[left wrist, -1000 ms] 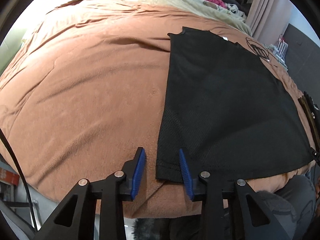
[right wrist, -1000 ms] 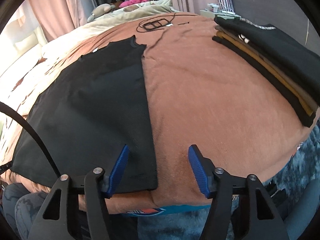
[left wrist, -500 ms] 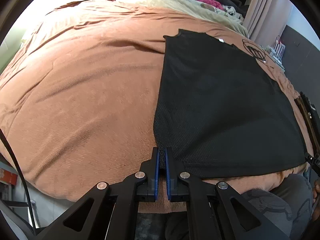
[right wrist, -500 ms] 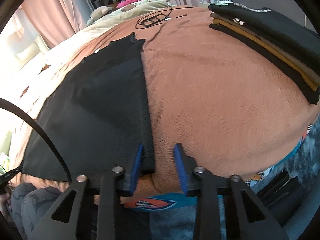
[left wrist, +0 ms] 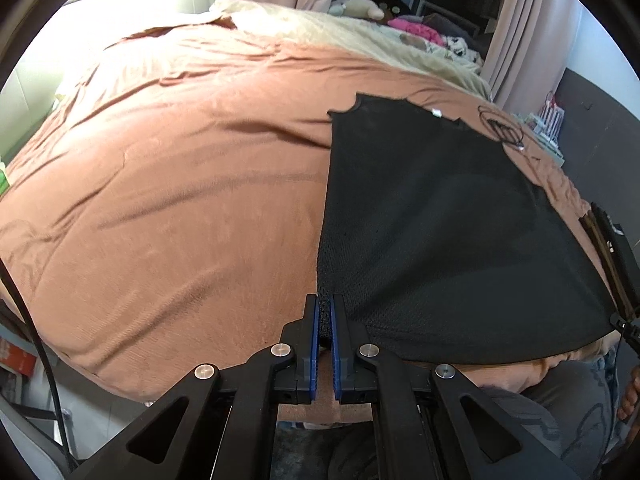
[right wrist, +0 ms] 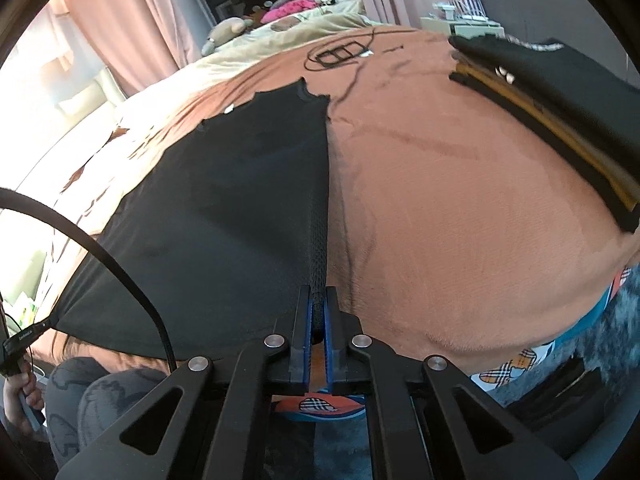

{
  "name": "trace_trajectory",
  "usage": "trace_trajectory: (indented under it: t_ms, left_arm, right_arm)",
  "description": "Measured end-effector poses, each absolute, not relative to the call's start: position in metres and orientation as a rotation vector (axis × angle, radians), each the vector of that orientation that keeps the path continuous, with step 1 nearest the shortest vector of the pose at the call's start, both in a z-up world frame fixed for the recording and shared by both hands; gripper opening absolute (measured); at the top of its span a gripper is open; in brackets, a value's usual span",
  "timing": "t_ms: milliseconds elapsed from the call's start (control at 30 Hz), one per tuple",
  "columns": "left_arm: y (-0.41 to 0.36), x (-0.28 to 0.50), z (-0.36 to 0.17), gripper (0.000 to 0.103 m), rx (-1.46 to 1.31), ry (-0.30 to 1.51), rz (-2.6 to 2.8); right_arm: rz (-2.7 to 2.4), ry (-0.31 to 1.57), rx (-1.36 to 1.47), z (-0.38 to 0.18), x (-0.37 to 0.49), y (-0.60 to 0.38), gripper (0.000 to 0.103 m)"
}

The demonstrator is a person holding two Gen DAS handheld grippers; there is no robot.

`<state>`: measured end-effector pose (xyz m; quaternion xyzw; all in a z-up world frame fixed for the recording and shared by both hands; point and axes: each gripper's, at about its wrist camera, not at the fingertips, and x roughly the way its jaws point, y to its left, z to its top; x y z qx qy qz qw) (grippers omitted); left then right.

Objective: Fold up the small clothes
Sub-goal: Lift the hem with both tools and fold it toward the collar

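Two grippers, left (left wrist: 325,322) and right (right wrist: 319,312), each pinch a near corner of black mesh garment (left wrist: 440,220) on brown bedspread (left wrist: 180,200); possibly a shirt.

The black mesh shirt (left wrist: 440,216) lies flat and spread out ahead of my jaws, neckline at the far end, each near hem corner pinched between a pair of them and lifted slightly.

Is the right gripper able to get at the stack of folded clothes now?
Probably not yet. The right gripper is shut on the black shirt corner near the bed edge, so it is occupied. The stack of folded clothes lies apart, with only bare brown blanket between.
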<state>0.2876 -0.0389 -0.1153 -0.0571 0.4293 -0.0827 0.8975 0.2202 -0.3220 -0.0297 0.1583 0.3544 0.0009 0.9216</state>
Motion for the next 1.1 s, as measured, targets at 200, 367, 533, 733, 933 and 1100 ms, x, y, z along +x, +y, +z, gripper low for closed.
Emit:
trace_trajectory:
  t_ms: [200,367,533,733,933,1100]
  left_arm:
    - [-0.031,0.278,-0.099,0.005,-0.132,0.870,-0.172]
    - [-0.019,0.265,-0.080,0.005,-0.148,0.833,-0.184]
    - [-0.005,0.246,-0.065,0.005,-0.169,0.799,-0.193]
    - [0.005,0.220,-0.047,0.005,-0.178,0.756,-0.203]
    - [0.014,0.192,-0.035,0.005,-0.179,0.725,-0.210]
    - [0.019,0.168,-0.023,0.005,-0.180,0.691,-0.215]
  right_arm:
    - [0.017,0.681,0.284,-0.003,0.202,-0.311,0.001]
    - [0.038,0.645,0.268,0.015,0.181,-0.304,0.001]
    - [0.050,0.613,0.244,0.028,0.158,-0.299,0.001]
    - [0.063,0.569,0.229,0.036,0.130,-0.298,0.001]
    - [0.073,0.545,0.215,0.034,0.102,-0.300,0.001]
    - [0.079,0.519,0.211,0.039,0.081,-0.299,0.001]
